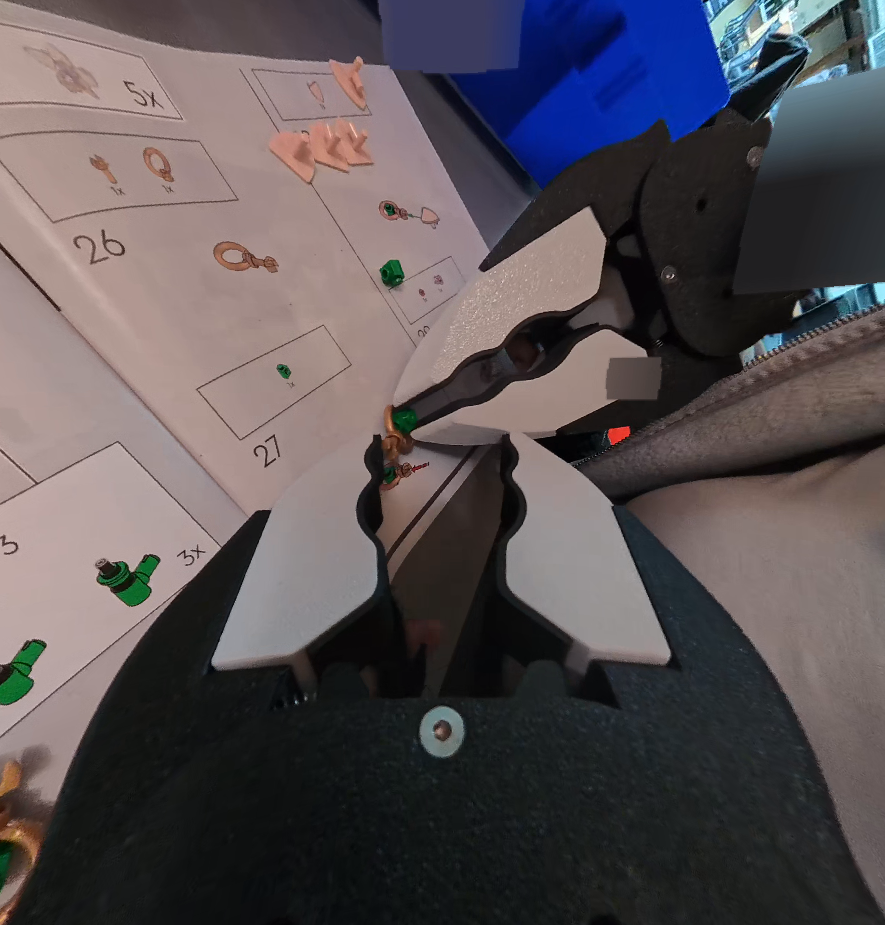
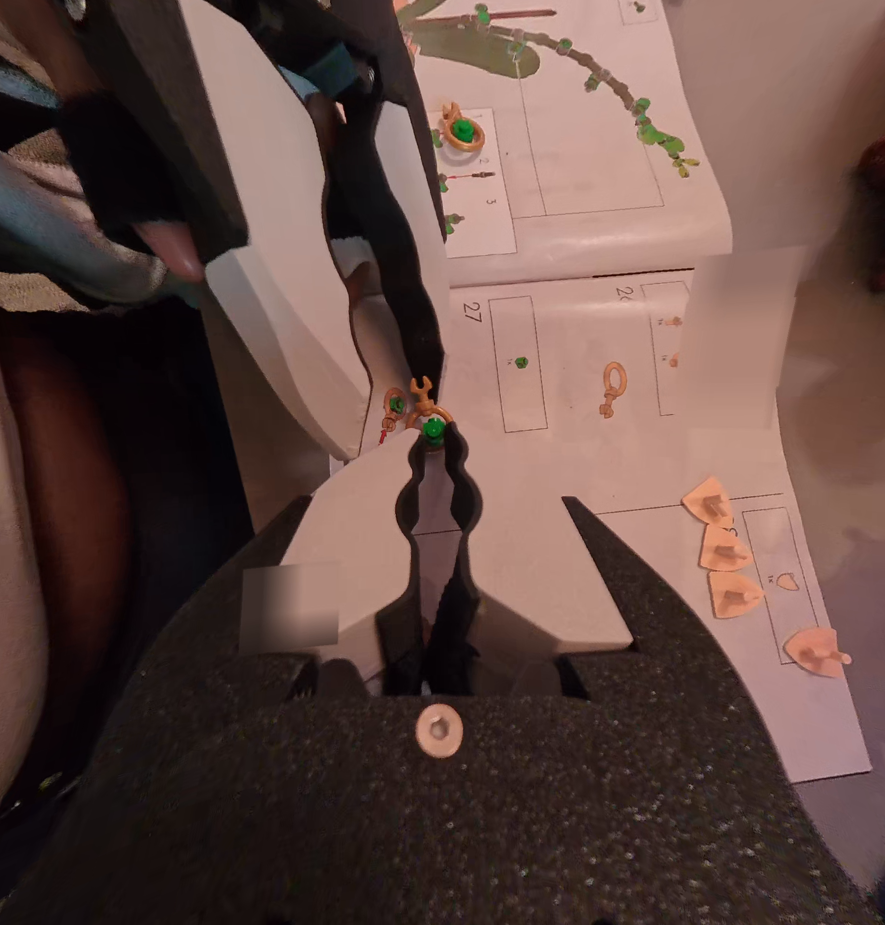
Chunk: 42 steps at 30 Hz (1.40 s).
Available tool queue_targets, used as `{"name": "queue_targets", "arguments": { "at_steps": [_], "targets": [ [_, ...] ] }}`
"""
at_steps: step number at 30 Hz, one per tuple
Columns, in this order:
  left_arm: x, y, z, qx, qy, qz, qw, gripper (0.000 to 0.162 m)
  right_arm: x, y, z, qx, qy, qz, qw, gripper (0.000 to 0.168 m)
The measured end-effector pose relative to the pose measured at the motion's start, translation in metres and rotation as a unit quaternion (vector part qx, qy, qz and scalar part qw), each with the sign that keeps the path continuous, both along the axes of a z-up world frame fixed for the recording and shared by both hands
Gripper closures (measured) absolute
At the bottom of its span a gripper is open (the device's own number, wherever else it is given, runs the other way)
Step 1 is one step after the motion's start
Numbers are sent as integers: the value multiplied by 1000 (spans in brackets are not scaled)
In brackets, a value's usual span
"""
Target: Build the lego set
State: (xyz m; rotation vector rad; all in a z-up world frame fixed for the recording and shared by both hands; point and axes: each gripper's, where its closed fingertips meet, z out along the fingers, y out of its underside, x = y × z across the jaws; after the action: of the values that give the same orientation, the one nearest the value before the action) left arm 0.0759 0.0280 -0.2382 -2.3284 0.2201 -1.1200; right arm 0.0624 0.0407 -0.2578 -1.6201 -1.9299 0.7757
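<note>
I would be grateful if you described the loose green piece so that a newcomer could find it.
Start at the open instruction booklet. Just beyond the right claw, a small green piece lies alone on the page. Unlike the printed green drawings, it is solid and casts a shadow.

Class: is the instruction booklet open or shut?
Open. The instruction booklet lies spread flat, printed pages facing up, with pink pieces on them.

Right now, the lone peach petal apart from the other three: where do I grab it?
Probably by its peg: the peach petal lies flat on the booklet, so its thin edges offer little purchase. Come from above, with jaws either side of the peg.
</note>
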Motion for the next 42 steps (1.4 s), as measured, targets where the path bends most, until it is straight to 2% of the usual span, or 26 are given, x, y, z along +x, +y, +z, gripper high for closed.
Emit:
{"name": "queue_targets", "arguments": {
  "at_steps": [3, 5, 18, 20, 22, 31, 42],
  "targets": [
    [-1, -1, 0, 2, -11, 1, 1000, 117, 0, 0, 0, 2, -19, 9, 1000, 161],
    [0, -1, 1, 6, -14, 0, 1000, 117, 1, 1, -1, -2, -31, 10, 999, 152],
    [-1, -1, 2, 6, -31, -2, 999, 116, 5, 6, -5, -40, -61, -1, 997, 153],
    [-1, -1, 1, 4, -31, -1, 1000, 117, 5, 10, 0, -23, -46, -2, 999, 163],
    [-1, 0, 1, 3, -29, -1, 1000, 117, 0, 7, 11, -14, 2, 16, 1000, 166],
    [-1, 0, -1, 2, -9, 4, 1000, 121, -2, 2, 1, 2, 3, 39, 999, 166],
    [-3, -3, -1, -3, 26, 6, 1000, 114, -1, 0, -1, -14, 14, 39, 999, 168]
  ]
}}
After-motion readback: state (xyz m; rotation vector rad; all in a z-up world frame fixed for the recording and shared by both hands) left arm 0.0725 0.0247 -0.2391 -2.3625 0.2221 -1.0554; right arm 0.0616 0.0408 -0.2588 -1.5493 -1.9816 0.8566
